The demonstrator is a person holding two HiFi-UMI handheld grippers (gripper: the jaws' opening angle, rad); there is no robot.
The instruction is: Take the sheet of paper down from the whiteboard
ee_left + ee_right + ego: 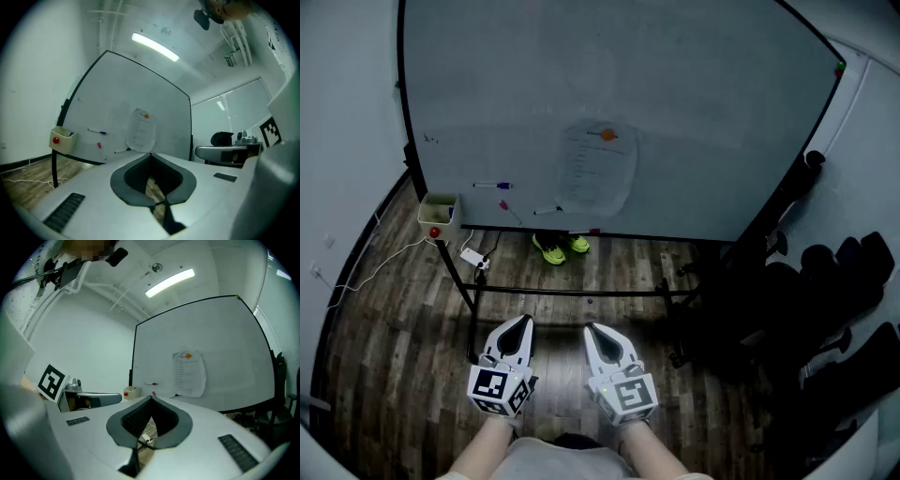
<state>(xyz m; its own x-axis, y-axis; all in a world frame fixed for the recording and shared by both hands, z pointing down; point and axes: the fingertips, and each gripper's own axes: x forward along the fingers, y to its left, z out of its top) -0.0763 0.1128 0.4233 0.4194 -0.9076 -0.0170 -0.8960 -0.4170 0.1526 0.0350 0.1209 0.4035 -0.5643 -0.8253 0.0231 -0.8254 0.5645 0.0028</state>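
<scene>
A printed sheet of paper (596, 170) hangs on the whiteboard (694, 112), pinned at its top by an orange round magnet (607, 135). The sheet (141, 131) and its magnet (146, 116) show ahead in the left gripper view, and the same sheet (189, 373) with the magnet (188, 355) in the right gripper view. My left gripper (521, 323) and right gripper (592, 331) sit side by side low in the head view, well short of the board. Both are shut and empty, tips meeting, as the left gripper (151, 154) and right gripper (151, 398) views confirm.
Markers (492, 185) cling to the board's lower left, and a beige holder with a red magnet (438, 214) hangs at its left corner. Green shoes (560, 247) and a white power strip (473, 259) lie on the wood floor by the stand's legs. Dark office chairs (834, 309) crowd the right.
</scene>
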